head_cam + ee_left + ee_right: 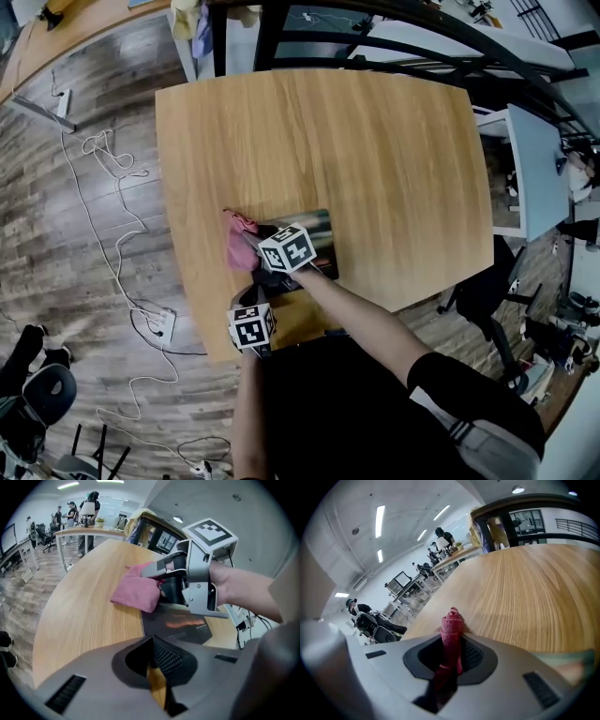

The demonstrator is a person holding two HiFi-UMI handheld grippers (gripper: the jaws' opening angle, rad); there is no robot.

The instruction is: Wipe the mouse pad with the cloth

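Observation:
A pink cloth (240,239) lies bunched over the left edge of a dark glossy mouse pad (314,230), near the front left of the wooden table (356,141). My right gripper (272,265) is shut on the cloth; in the right gripper view a pink fold (451,630) stands pinched between its jaws (451,641). The left gripper view shows the right gripper (157,571) holding the cloth (136,591) down at the pad's far corner (183,623). My left gripper (254,309) hovers just in front of the pad, close to the table's front edge, with its jaws (157,670) together and nothing between them.
White cables and a power strip (159,323) lie on the floor to the left. A black office chair (487,291) stands at the table's right and another (42,394) at the lower left. A pale desk (539,169) is to the right. People stand far off (89,508).

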